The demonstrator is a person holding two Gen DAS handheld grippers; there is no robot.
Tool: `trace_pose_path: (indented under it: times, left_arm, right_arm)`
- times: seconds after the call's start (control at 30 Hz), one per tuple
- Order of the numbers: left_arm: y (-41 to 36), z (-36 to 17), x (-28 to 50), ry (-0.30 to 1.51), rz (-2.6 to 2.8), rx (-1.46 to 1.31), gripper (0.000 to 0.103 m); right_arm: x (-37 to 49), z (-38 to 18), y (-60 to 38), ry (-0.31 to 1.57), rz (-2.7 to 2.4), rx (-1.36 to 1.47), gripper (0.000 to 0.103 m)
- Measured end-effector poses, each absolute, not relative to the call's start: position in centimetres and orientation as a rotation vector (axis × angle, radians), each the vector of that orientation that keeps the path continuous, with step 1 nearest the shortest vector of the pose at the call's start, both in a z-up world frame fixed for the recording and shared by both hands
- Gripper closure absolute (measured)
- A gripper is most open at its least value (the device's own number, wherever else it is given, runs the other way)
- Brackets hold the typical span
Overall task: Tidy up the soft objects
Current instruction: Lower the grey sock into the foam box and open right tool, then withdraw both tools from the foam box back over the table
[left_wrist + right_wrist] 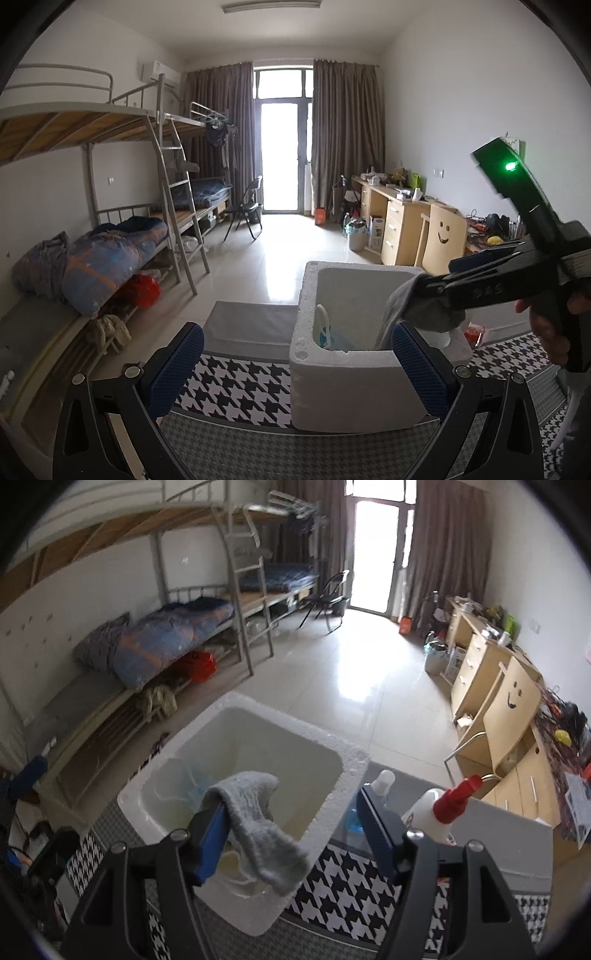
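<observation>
Right gripper (291,834), tilted downward, fingers spread, grey sock (255,823) draped on one above foam box (328,771).

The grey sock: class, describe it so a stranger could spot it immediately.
Find the white foam box on the houndstooth mat. Over its opening, the grey sock hangs draped on one blue pad of the right gripper, unlike the pale blue items lying inside.
</observation>
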State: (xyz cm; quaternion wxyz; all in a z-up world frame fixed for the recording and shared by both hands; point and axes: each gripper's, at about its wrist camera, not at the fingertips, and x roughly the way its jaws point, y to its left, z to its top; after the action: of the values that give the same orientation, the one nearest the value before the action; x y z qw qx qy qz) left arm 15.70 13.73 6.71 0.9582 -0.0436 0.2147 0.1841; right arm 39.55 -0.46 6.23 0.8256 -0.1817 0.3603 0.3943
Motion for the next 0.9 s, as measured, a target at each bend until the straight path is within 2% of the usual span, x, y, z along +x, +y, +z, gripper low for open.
trace_pose_path:
  times: [0.07, 0.47, 0.9]
  left_arm:
    - [13.5, 6.6, 16.0, 0.444, 0.360, -0.082, 0.001]
    - [12.2, 5.7, 18.3, 0.483, 0.293, -0.046, 0.001]
    - [11.0, 7.7, 16.8, 0.446, 0.316, -0.046, 0.001]
  right_arm:
    - [39.4, 5.7, 0.4, 0.776, 0.824, -0.452, 0.031]
    - [38.3, 7.2, -1.3, 0.751, 0.879, -0.381, 0.031]
    - [36.1, 8.5, -4.1, 0.688, 0.915, -0.325, 0.028]
